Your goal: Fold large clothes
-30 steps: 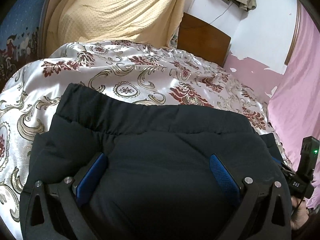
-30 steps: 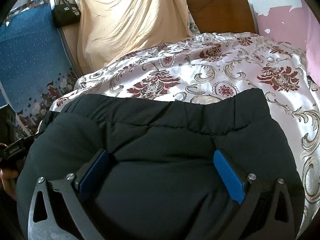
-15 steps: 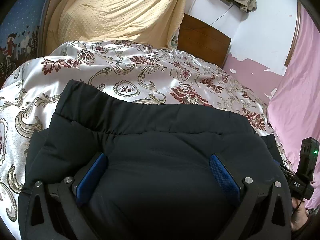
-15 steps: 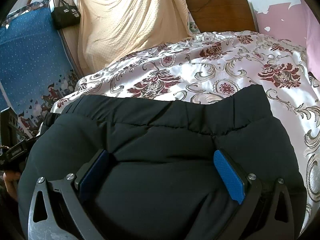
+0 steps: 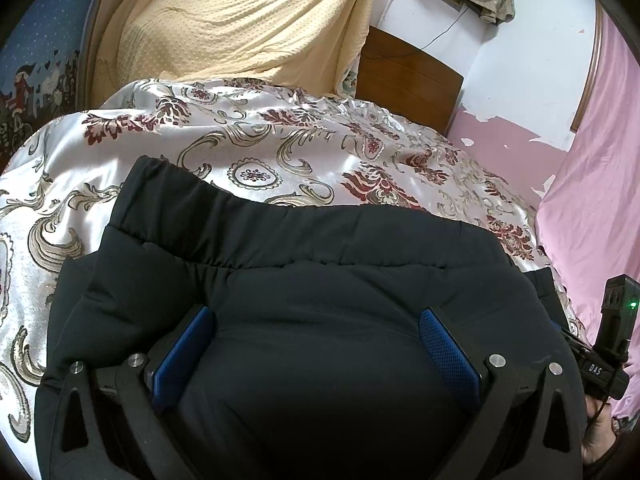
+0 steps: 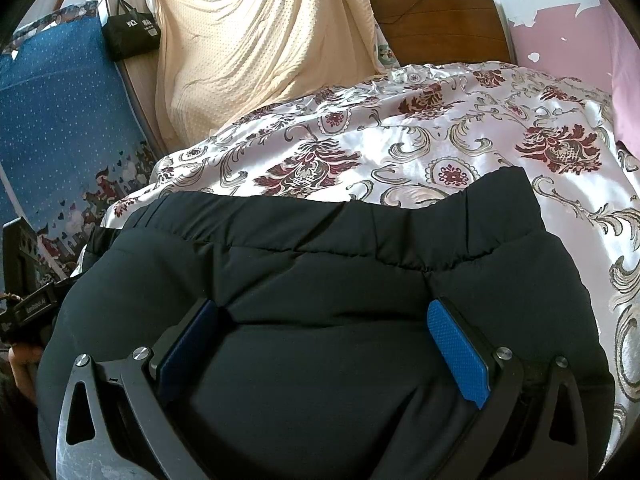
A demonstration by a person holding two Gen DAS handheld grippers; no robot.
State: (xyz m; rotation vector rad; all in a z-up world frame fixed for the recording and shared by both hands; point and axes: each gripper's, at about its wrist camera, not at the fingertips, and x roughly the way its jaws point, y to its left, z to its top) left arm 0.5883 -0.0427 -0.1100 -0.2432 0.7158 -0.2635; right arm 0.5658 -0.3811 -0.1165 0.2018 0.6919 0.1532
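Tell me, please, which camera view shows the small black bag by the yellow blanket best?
The right wrist view. The black bag shows whole there, at the upper left, beside the yellow blanket and above the blue patterned cloth. The left wrist view does not show it at all.

Bright daylight, sharp focus (fisheye-warped, vignetted edges).

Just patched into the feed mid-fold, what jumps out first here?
A bulky black padded garment fills the foreground of both views, lying on the shiny floral bedspread. The left tool and right tool each stand wide open, pressed into its fabric. A cream blanket is draped behind, beside a wooden headboard.
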